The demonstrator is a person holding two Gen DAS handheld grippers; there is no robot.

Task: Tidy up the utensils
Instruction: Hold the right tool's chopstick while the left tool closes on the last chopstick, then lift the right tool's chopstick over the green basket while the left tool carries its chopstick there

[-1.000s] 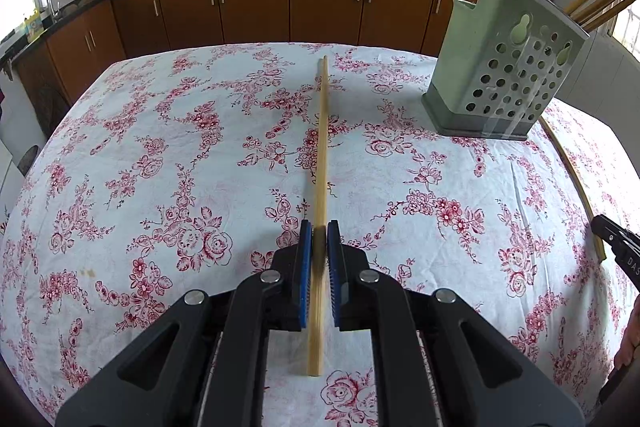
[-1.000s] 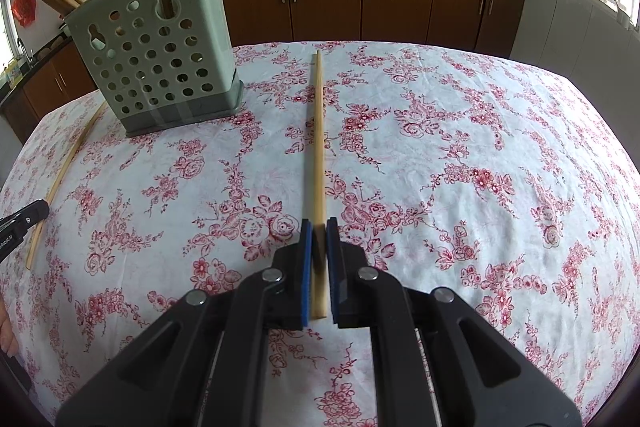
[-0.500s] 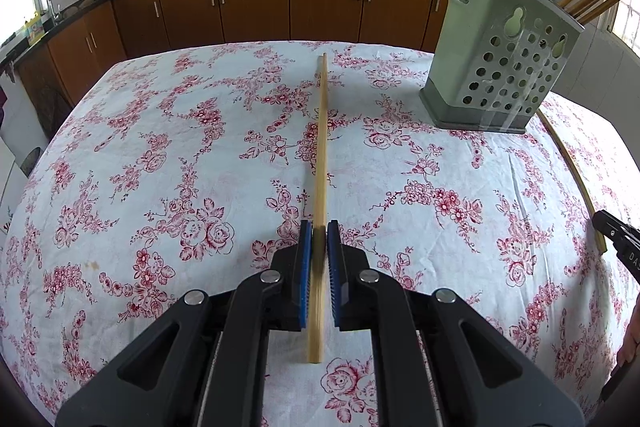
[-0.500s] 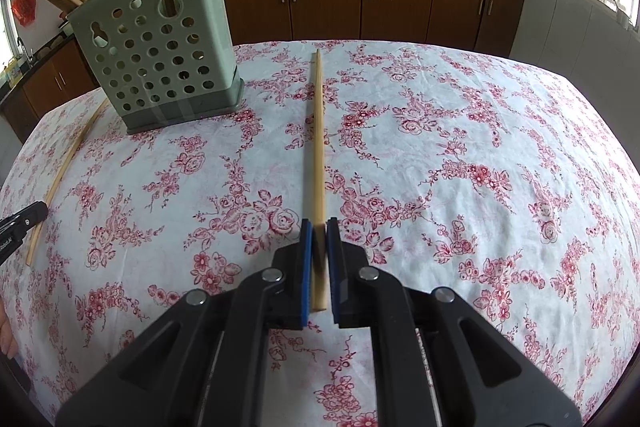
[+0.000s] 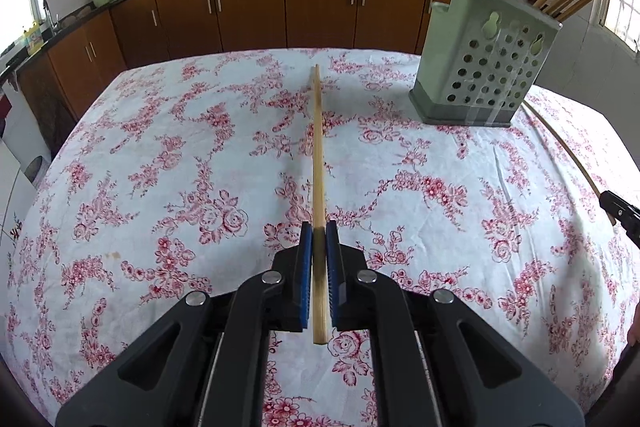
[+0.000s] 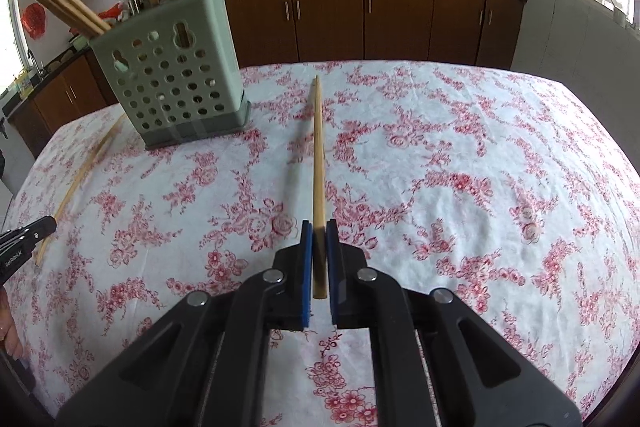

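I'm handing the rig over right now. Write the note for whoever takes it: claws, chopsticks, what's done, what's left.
Left claw: shut on a chopstick, lifted above the tablecloth.
Right claw: shut on another chopstick, also lifted.
Green holder: upright at the table's far side, already holding several chopsticks and longer sticks.
Left to do: drop both held chopsticks into the holder.

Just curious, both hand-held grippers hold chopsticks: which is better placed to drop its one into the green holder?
Probably the right hand-held gripper: in its view the green holder looms larger and nearer its chopstick. Close call.
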